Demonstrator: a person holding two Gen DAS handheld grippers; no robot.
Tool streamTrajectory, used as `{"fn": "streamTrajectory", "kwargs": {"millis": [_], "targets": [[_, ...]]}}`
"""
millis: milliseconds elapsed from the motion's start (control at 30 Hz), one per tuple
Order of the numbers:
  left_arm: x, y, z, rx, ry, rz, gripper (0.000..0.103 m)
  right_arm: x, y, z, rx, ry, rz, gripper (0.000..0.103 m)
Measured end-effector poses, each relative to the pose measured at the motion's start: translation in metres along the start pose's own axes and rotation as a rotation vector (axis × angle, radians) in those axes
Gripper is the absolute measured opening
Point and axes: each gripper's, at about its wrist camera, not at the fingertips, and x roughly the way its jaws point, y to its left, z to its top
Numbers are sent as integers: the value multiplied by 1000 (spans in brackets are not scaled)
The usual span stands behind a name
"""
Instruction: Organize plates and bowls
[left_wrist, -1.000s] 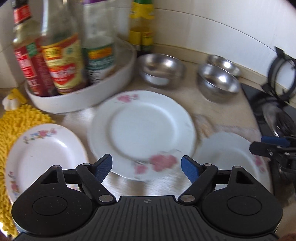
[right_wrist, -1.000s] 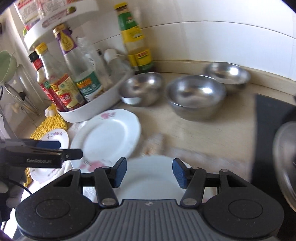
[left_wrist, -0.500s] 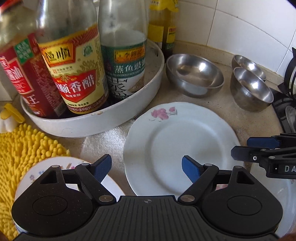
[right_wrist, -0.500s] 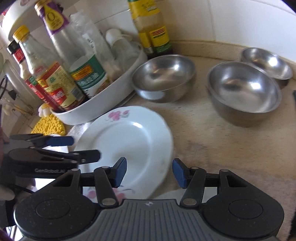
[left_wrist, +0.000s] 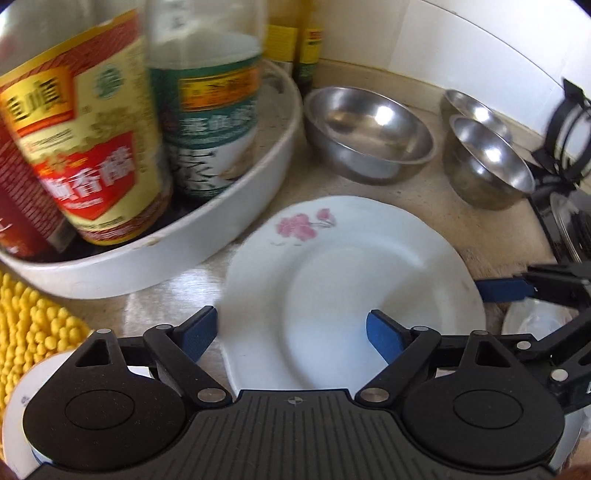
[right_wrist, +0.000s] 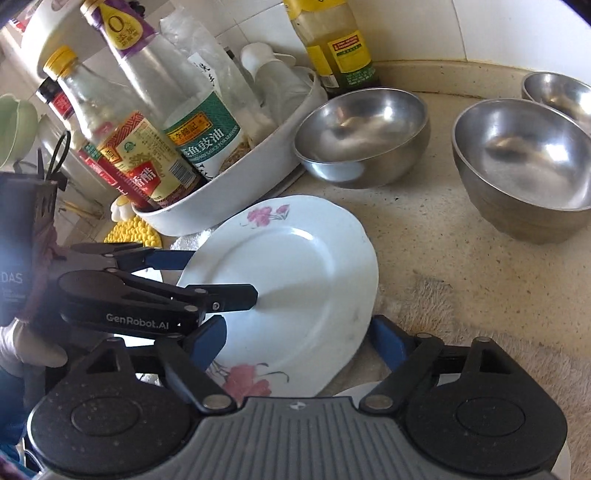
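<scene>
Right now both grippers sit low over the white plate (left_wrist: 354, 280) with pink flowers, which lies on the beige counter (right_wrist: 443, 251) just in front of the white tray (left_wrist: 207, 236) of sauce bottles (left_wrist: 92, 147). The left gripper (left_wrist: 291, 332) has its jaws opening; its blue pads straddle the plate's near left rim, one pad off the edge and one over the plate's face, pressing on nothing. The right gripper (right_wrist: 299, 339) also has its jaws opening, and its blue pads stand either side of the plate's near edge with clear gaps, gripping nothing. In the right wrist view the left gripper's fingers (right_wrist: 221, 295) reach in from the left, over the plate's left part. Three steel bowls stand beyond the plate: a wide one (right_wrist: 362, 136) beside the tray, a deeper one (right_wrist: 524, 166) to its right, and a third (right_wrist: 557, 92) behind that, near the tiled wall. A yellow nubby mat (left_wrist: 33, 325) lies at the left, with another plate's rim (left_wrist: 22, 417) on it. A further white plate (left_wrist: 535, 321) shows at the right, behind the right gripper.
</scene>
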Motion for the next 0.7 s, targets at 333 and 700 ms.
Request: {"fn": "streamTrajectory", "kwargs": {"millis": [333,700], "targets": [[-2,-2,-2,-76,-3,58,87,-2,2,-3,48,-44,-29,76],[-11,-13,-1,-88,-21,107,84,-10,5,-1,83,-72,-43,74]]}}
